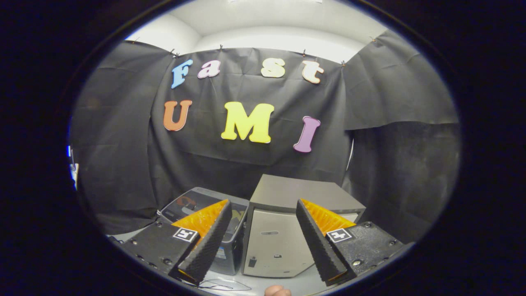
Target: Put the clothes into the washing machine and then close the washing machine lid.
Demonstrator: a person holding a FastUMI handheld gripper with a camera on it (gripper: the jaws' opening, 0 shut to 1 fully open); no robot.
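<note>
A grey box-shaped washing machine (pixel 283 230) stands on the white table just beyond my fingers, its flat top lid down as far as I can see. To its left sits a dark plastic bin (pixel 197 205) with clothes inside, partly hidden by my left finger. My gripper (pixel 263 236) is open, held apart from both, with nothing between the fingers. The machine's front shows through the gap between them.
The white table (pixel 287 285) runs under the fingers. A fingertip (pixel 277 291) of a person's hand peeks in at the near edge. Black cloth walls close the booth behind and to both sides of the machine and bin.
</note>
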